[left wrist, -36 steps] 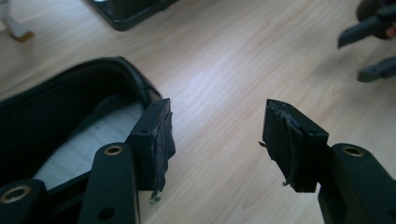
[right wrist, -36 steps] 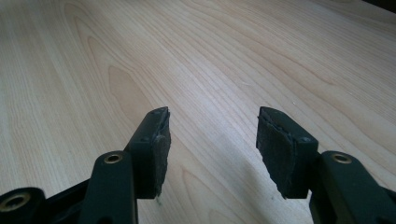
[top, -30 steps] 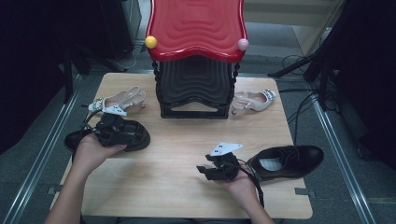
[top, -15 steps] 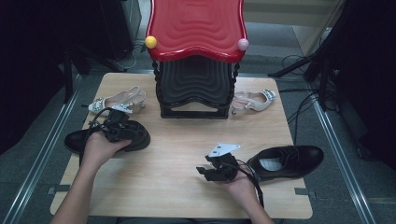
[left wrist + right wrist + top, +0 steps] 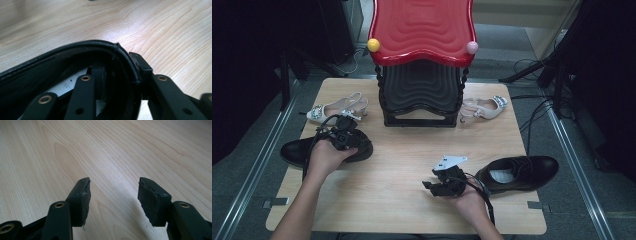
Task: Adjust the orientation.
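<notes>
From the high view, a light wooden table [image 5: 412, 165] stands on a grey floor [image 5: 257, 165] with metal rails along its left and right sides, dark equipment and cables around it in a dim room. At the far middle of the table stands a black ribbed rack [image 5: 422, 97] topped by a red wavy shelf [image 5: 422, 30], with a yellow ball [image 5: 373, 45] on its near left corner and a pink ball [image 5: 472, 47] on its near right corner; nothing can be made out inside the rack. A pale heeled sandal [image 5: 337, 107] lies left of the rack and a second pale sandal [image 5: 484, 107] lies to its right. At the near left a black shoe [image 5: 294, 150] lies on the table, with the left hand [image 5: 327, 157] and left gripper [image 5: 343, 138] on its right end. At the near right, a second black shoe [image 5: 519, 172] lies on its sole with the opening up, just beside the right gripper [image 5: 432, 187], held low in the right hand [image 5: 469, 200]. In the left gripper view, the jaws are clenched on the black shoe's collar [image 5: 100, 50], one jaw inside the opening and one outside, with pale lining below and bare wood beyond. In the right gripper view, the jaws stand spread apart with nothing between them, low over bare wood grain [image 5: 112, 150].
</notes>
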Demonstrator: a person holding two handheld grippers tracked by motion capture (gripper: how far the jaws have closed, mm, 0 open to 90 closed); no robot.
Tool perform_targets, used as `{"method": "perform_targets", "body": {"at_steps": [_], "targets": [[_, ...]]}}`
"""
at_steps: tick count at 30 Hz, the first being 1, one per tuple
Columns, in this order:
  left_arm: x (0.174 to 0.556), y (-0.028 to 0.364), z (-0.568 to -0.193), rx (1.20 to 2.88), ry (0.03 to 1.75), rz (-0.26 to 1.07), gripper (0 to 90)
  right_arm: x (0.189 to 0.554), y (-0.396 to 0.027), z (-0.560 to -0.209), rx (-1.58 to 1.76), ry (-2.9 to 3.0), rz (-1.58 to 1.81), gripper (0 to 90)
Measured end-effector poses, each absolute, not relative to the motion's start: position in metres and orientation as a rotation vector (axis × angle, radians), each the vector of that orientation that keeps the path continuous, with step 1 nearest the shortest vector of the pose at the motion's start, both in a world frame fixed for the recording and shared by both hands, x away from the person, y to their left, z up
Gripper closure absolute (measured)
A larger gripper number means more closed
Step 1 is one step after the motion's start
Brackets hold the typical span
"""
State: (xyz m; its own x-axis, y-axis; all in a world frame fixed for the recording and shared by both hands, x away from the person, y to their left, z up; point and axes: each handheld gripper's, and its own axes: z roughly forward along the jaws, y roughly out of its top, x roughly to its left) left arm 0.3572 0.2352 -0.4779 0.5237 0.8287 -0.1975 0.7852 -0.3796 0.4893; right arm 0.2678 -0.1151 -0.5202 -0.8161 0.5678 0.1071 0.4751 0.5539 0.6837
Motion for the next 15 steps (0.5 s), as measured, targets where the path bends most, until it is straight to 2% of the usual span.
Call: {"method": "perform_targets", "body": {"at_steps": [6, 12, 15], "targets": [[0.344, 0.223, -0.465, 2.319, 1.307, 0.243, 77.0, 0.268, -0.12, -0.518, 0.911, 2.639, 1.122, 44.6], [0.326, 0.227, -0.449, 2.271, 1.286, 0.238, 80.7, 0.269, -0.121, -0.518, 0.909, 2.637, 1.133, 44.5], [0.316, 0.22, -0.443, 2.299, 1.274, 0.276, 81.5, 0.27, -0.121, -0.516, 0.902, 2.634, 1.14, 44.4]]}}
